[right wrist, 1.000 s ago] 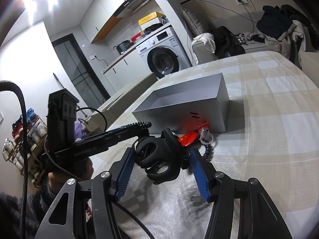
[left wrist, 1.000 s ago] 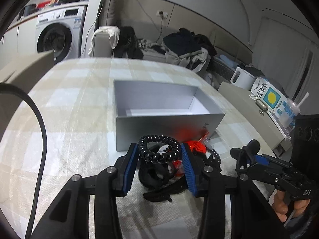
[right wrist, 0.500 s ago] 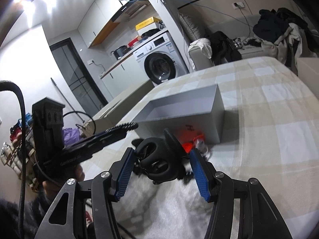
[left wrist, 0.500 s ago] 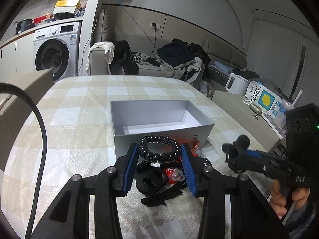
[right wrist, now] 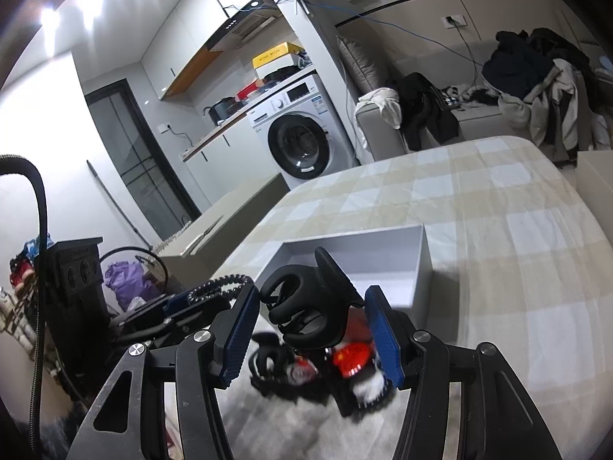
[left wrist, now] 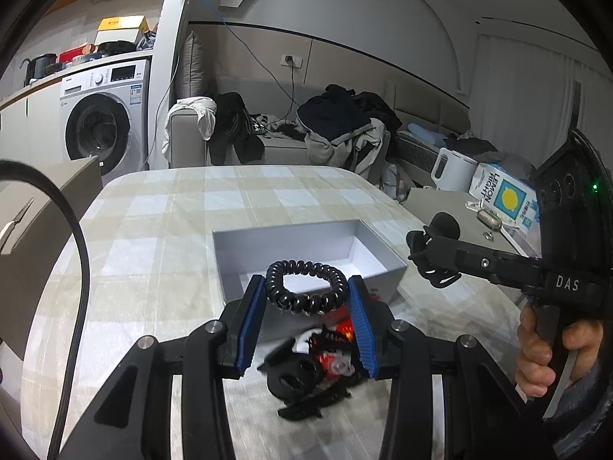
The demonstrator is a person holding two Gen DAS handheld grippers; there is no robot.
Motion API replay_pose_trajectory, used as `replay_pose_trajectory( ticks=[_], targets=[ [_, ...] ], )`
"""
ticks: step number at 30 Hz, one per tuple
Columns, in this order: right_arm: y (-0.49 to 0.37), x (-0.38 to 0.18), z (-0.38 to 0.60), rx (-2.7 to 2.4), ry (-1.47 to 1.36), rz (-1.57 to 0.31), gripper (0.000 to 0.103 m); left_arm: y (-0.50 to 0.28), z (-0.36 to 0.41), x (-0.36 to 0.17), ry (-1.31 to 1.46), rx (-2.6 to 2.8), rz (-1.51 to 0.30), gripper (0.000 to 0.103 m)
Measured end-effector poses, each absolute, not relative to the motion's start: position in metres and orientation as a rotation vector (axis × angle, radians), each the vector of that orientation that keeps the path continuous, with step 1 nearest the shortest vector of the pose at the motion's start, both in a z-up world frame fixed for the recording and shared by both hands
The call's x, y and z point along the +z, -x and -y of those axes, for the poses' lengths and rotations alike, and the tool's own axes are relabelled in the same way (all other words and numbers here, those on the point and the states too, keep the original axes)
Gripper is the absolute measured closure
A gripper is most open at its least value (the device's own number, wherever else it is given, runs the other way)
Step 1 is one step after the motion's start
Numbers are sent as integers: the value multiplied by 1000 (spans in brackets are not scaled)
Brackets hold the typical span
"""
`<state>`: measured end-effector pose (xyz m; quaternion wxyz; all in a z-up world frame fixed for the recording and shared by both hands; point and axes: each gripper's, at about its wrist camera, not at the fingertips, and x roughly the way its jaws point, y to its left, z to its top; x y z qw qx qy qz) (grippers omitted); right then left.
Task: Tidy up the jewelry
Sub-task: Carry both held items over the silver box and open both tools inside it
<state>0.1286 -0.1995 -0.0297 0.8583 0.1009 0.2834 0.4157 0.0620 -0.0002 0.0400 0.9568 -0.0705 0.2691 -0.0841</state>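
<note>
Your left jaws were partly closed on a black coil tie (left wrist: 306, 287), the blue pads (left wrist: 251, 322) of the left gripper (left wrist: 306, 320) pressing its two sides and holding it clear of the surface (left wrist: 161, 230). Your right jaws stood about half open and clamped a black claw clip (right wrist: 306, 304) between the pads of the right gripper (right wrist: 312, 335), also held up in the air. In the left view the clip (left wrist: 435, 257) showed at the tip of that gripper, off to the right, with your hand (left wrist: 544, 356) on its grip.

Just beyond both jaws sat an open grey box (left wrist: 302, 245), its white floor bare. On the checked cloth in front of the box, below both grippers, lay a small pile (right wrist: 325, 364) of more hair pieces: black clips, something red, something clear. They were blurred, so I could not tell them apart.
</note>
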Motion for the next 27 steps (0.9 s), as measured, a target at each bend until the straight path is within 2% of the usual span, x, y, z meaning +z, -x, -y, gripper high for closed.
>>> replay_pose_trajectory(
  ticks=[14,27],
  targets=[
    [-189,-43,170,805,-231,-711,47,-113,-8,27,160,-110,-593,66],
    [-195,-52,161,780,-203,-743,46,-122,-7,14,155,-90,-666,66]
  ],
)
